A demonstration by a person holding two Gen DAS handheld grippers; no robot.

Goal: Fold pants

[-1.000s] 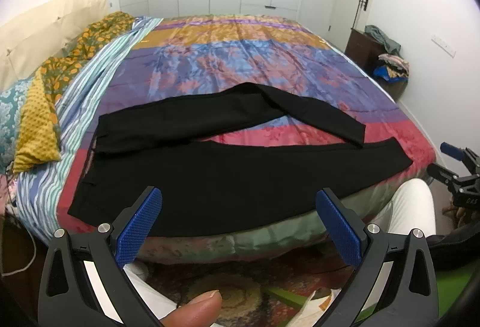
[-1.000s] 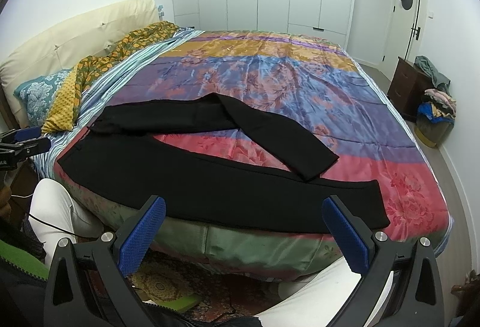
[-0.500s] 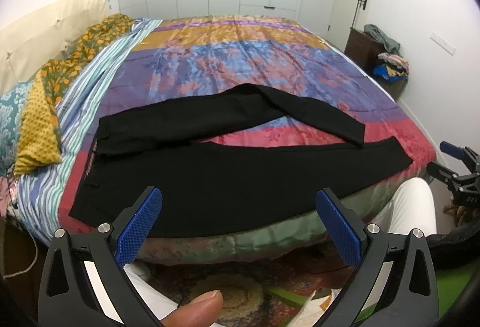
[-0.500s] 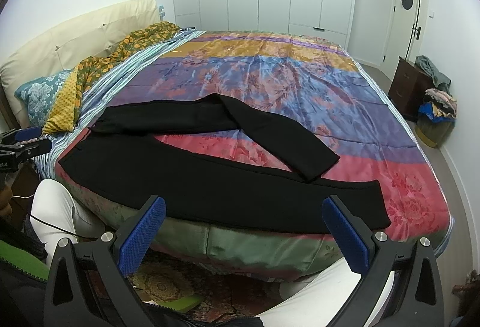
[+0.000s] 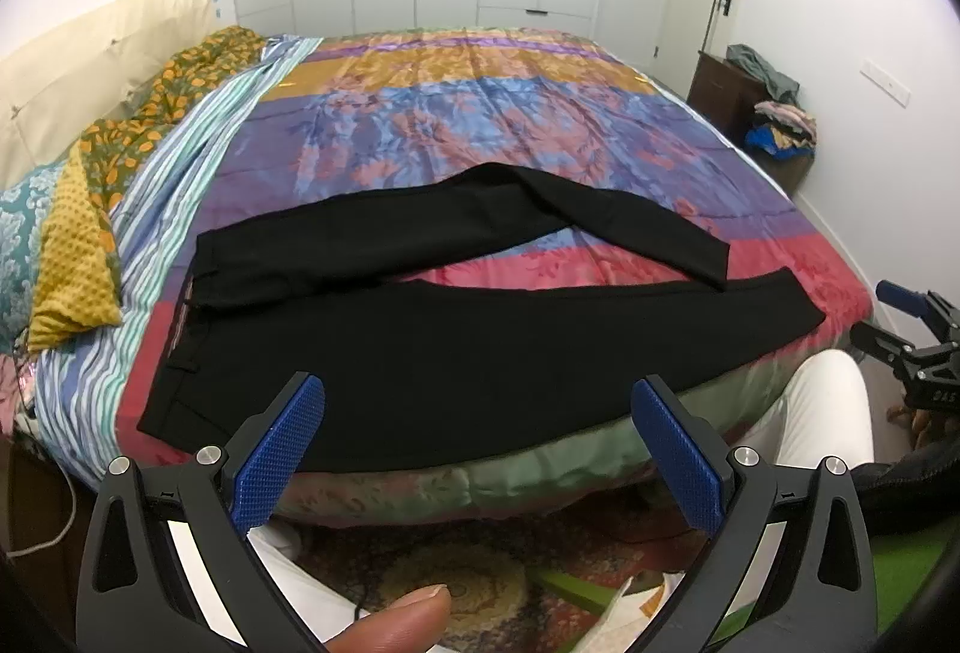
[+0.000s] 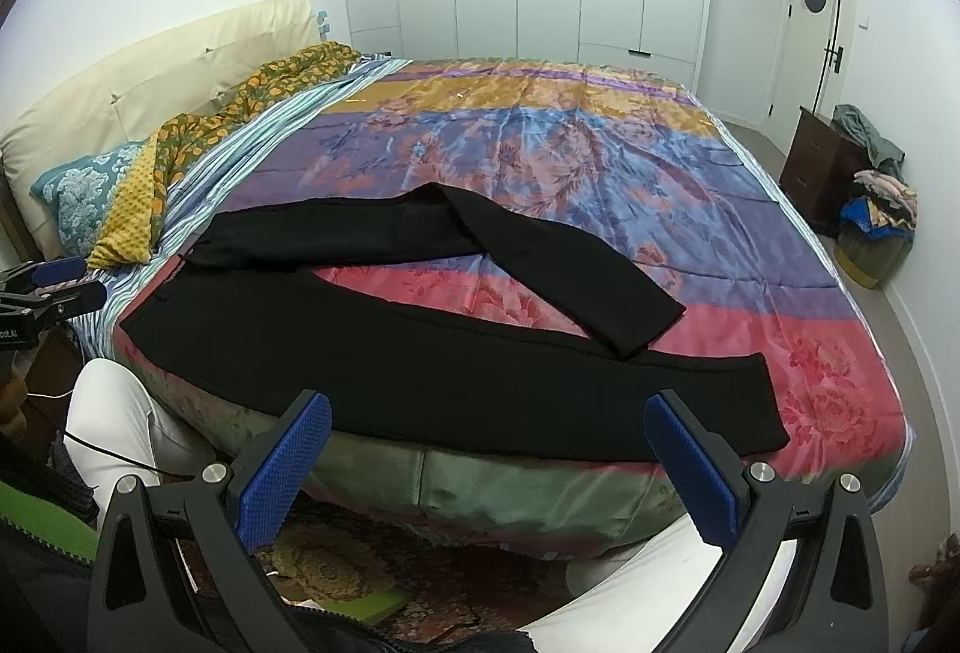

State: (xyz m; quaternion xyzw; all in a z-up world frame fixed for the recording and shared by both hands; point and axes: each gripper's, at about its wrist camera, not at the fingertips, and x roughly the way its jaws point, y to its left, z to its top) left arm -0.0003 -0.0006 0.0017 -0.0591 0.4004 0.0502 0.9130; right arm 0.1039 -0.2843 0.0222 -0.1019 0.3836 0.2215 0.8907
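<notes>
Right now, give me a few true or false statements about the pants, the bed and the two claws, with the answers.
1. The black pants lie spread on the bed. True.
2. The left claw is shut on the waistband. False: it is open, holding nothing.
3. The far leg bends back toward the near one. True.
4. The right claw grips a leg hem. False: it is open, short of the pants.
5. A yellow pillow lies beyond the waistband end. True.
</notes>
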